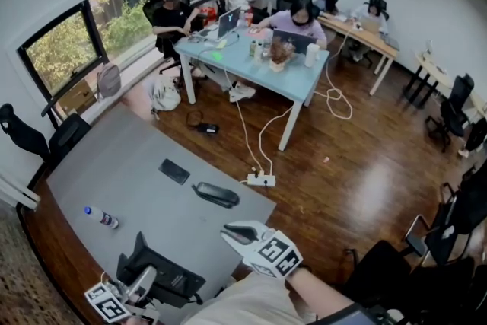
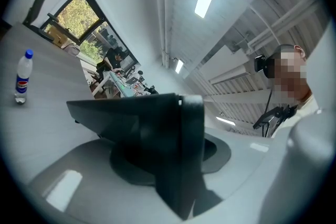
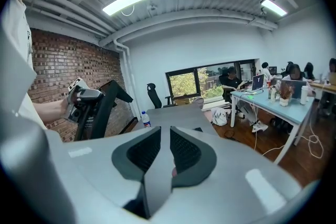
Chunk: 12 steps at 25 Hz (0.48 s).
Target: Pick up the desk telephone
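Far left on the grey table (image 1: 99, 164): clear plastic water bottle with blue cap (image 1: 101, 218), lying on its side in the head view, well apart from everything else. Near left corner: left gripper (image 1: 143, 281), marker cube towards the near edge, jaws clenched on the black desk telephone base (image 1: 163, 274). In the left gripper view the black body fills the space between the pads. The right gripper view shows the base tilted steeply, one edge up, gripped from the side. Its lower end is behind the gripper's own body there, so cannot tell whether it touches the table.

Mid-table, right of the base: flat black rectangular slab (image 1: 174, 171) lying flat. Just to the right of it and nearer, a black oblong handset (image 1: 216, 195), also lying flat. Neither touches the other or the base.

Near right: right gripper (image 1: 242, 232) over the table's right corner, well apart from the base. Its jaws are pressed nearly together with nothing clamped between them.

On the brown wood floor beyond the table edge: white power strip (image 1: 261, 180). Far right: light blue desk (image 1: 300, 87) with seated people.
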Tool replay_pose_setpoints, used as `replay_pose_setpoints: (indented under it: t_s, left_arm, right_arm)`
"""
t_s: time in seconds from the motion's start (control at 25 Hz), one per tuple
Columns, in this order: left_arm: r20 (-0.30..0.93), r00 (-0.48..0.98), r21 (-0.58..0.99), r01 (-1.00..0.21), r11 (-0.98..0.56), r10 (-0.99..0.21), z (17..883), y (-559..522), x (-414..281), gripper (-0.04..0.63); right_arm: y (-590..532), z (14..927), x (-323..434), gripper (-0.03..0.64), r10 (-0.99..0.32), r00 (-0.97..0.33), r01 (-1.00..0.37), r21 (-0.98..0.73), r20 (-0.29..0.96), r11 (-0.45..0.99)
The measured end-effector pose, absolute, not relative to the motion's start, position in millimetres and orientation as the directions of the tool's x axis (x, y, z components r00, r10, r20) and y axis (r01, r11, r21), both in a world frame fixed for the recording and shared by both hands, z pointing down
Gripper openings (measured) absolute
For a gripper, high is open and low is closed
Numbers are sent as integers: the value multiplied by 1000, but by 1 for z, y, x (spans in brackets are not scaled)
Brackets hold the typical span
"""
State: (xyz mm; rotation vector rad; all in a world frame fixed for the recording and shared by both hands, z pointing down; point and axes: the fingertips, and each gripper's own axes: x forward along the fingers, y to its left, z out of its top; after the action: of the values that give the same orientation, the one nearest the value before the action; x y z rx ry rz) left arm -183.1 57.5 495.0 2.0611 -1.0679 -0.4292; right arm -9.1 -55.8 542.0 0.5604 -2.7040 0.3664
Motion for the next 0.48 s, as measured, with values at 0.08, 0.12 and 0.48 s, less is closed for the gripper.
replay_pose_setpoints:
  t_s: [0.08, 0.12, 0.48]
  left_arm:
    - [53, 590, 753, -553, -355, -806, 497, 60, -183, 169]
    - [54, 590, 755, -552, -354, -806, 499, 61, -182, 169]
    - [92, 588, 761, -562, -324, -804, 516, 66, -177, 169]
  right_arm:
    - [-54, 547, -9, 52, -323, -862, -416, -179, 391, 892]
    - [-53, 548, -8, 52, -322, -862, -414, -177, 393, 893]
    - [-53, 552, 0, 52, -321, -842, -417, -146, 435, 897]
